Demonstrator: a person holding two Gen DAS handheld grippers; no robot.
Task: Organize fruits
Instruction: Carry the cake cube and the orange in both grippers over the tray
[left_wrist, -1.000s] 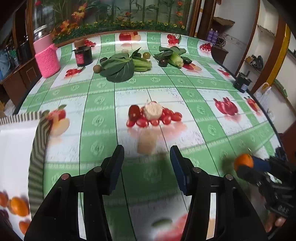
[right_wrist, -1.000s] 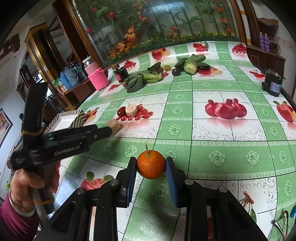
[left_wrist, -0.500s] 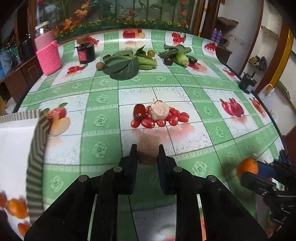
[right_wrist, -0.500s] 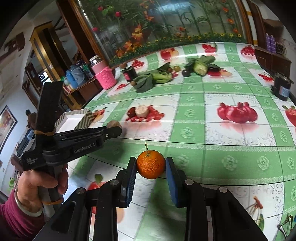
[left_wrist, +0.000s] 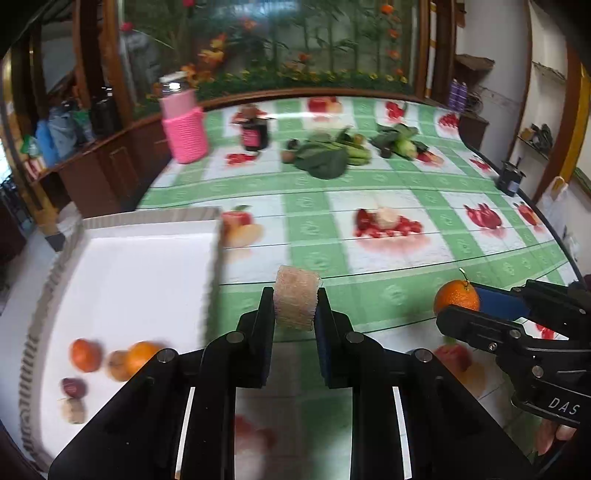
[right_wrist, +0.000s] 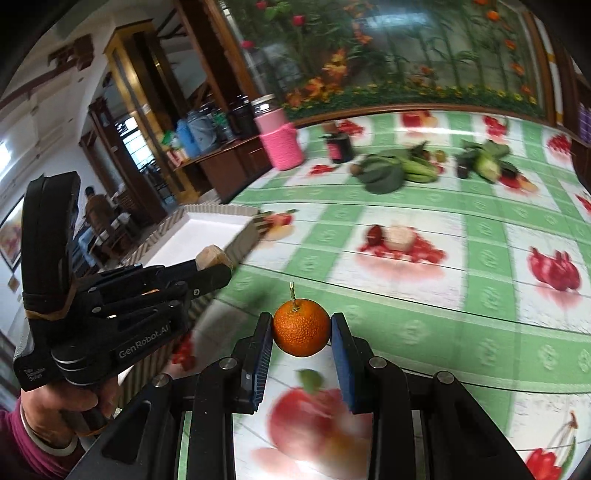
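- Holding, left to right: white tray with several fruits at its near end, now in view at left.
- Left gripper: jaws closed since a second ago, now pinching a tan textured fruit, lifted off the table.
- Right gripper: jaws clamp an orange, also airborne.
- Both point steeply downward; tray drop-off likely next.

A tray sits at the table's left edge, several fruits in it; vegetables lie near the far edge.
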